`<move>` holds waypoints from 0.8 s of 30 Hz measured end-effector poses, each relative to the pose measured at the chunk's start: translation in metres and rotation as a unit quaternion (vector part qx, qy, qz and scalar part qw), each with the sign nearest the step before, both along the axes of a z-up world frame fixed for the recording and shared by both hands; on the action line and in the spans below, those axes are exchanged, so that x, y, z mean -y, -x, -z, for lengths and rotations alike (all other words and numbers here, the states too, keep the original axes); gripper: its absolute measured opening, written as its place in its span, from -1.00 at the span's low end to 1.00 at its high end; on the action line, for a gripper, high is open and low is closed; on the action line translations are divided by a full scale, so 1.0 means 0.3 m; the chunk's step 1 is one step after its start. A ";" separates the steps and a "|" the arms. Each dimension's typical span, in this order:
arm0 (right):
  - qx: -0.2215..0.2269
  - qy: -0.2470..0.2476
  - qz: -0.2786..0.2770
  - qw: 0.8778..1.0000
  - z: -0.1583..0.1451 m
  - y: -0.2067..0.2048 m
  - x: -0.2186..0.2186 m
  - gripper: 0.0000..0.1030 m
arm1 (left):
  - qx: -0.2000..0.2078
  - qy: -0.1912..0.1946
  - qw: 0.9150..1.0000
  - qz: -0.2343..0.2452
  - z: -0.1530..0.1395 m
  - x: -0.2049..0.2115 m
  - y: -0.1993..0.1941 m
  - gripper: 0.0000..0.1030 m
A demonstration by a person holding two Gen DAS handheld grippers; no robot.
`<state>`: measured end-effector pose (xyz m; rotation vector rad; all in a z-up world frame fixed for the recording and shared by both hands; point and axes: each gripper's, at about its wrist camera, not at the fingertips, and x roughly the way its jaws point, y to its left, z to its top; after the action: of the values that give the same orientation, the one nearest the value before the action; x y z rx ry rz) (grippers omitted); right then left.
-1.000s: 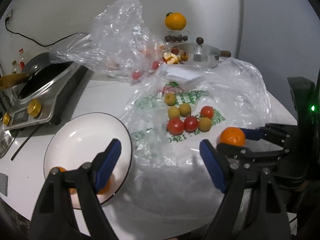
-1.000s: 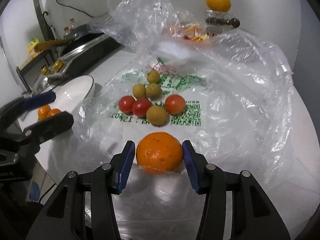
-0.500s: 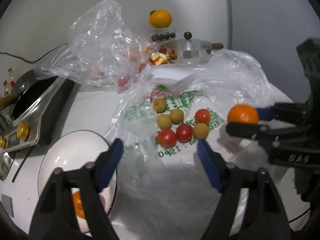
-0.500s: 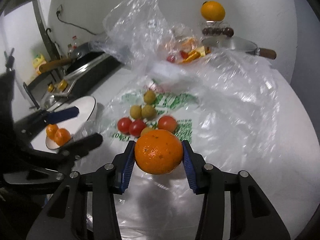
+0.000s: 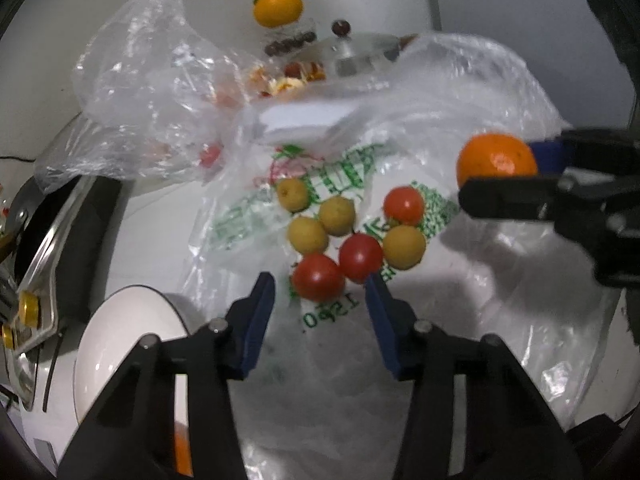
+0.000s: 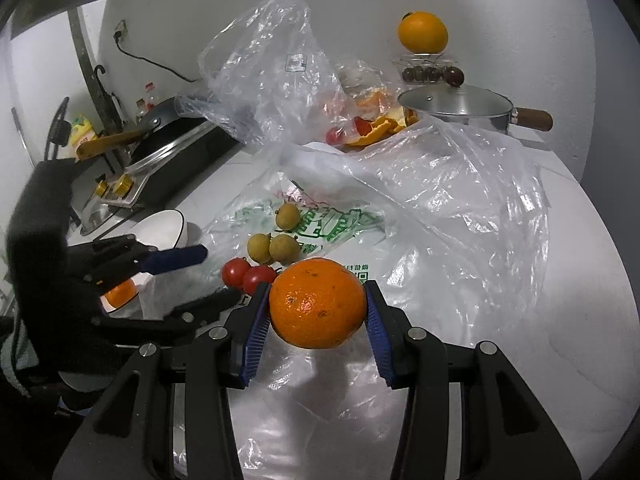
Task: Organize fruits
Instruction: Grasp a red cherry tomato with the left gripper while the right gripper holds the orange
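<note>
While the right gripper [image 6: 317,314] pinches an orange [image 6: 318,307] above the bag [image 6: 460,208], the left gripper [image 5: 320,304], empty, closes toward the tomatoes [image 5: 318,282]. Some oranges sit in the bowl [image 6: 164,228] at left; small fruits remain.

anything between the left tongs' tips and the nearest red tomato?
No. In the left wrist view, only printed plastic bag separates the closing, empty left tongs from the nearest tomato.
</note>
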<state>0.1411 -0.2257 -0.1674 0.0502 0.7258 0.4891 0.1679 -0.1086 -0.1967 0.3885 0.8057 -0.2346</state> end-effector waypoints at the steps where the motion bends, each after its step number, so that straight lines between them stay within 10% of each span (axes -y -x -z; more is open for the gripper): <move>1: 0.001 0.001 0.000 1.000 0.001 -0.003 0.001 -0.07 | 0.000 -0.004 1.000 0.001 0.005 0.004 -0.004 -0.09; 24: 0.004 0.008 0.008 1.000 -0.003 -0.003 -0.005 -0.07 | -0.011 0.017 0.999 0.036 -0.005 -0.003 -0.014 -0.40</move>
<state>0.1419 -0.2241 -0.1665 0.0395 0.7218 0.4670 0.1721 -0.1077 -0.1953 0.3842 0.8087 -0.3198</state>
